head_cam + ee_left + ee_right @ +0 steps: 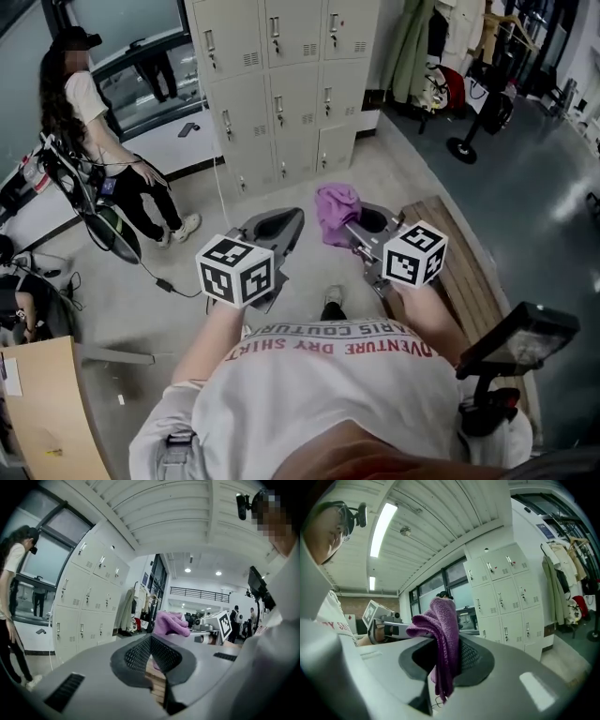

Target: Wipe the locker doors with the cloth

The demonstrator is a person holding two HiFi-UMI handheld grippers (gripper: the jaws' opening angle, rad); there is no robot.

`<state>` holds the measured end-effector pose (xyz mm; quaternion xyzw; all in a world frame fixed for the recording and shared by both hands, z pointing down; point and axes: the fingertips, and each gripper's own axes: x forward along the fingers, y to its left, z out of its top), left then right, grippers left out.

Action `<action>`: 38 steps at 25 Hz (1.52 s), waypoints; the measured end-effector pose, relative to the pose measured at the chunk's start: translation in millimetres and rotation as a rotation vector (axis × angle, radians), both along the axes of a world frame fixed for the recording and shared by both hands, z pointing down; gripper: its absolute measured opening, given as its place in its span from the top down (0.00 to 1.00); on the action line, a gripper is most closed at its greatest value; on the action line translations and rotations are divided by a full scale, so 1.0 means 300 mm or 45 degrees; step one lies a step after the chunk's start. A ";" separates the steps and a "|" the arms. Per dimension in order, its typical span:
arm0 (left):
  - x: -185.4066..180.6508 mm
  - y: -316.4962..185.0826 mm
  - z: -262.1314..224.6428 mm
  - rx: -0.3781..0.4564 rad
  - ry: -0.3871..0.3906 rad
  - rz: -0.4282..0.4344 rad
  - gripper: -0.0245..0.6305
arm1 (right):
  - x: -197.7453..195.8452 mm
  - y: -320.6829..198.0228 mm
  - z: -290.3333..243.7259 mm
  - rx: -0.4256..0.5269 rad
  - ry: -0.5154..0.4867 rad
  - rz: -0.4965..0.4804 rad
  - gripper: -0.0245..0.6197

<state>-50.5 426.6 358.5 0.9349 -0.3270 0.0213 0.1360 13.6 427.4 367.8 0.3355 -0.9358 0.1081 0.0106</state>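
Note:
The beige lockers [281, 84] stand against the far wall, a few steps ahead; they also show as lockers [89, 597] on the left and lockers [506, 597] on the right. A purple cloth [336, 210] hangs bunched from my right gripper [351, 227], which is shut on it. In the right gripper view the cloth [443, 634] drapes over and down between the jaws of that gripper [449, 656]. My left gripper [289, 219] is level with it to the left, shut with nothing in it, its jaws [151, 641] meeting. Both are held at waist height, well short of the doors.
A person [98, 127] stands at the left by the window with cables [141, 267] on the floor. A wooden bench [473, 281] runs along my right. Coats and a stand [464, 145] fill the back right. A wooden desk corner [42, 403] is at lower left.

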 end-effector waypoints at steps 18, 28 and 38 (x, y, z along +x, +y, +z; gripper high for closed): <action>0.234 -1.177 -0.091 0.115 -0.020 -0.134 0.96 | 0.267 -1.186 -0.085 0.083 -0.032 -0.139 0.87; 0.200 -1.513 -0.202 0.172 -0.096 -0.185 0.96 | 0.254 -1.600 -0.223 0.112 -0.155 -0.129 0.87; 0.083 -2.086 -0.216 0.177 -0.097 -0.225 0.96 | 0.168 -2.170 -0.268 0.139 -0.156 -0.005 0.87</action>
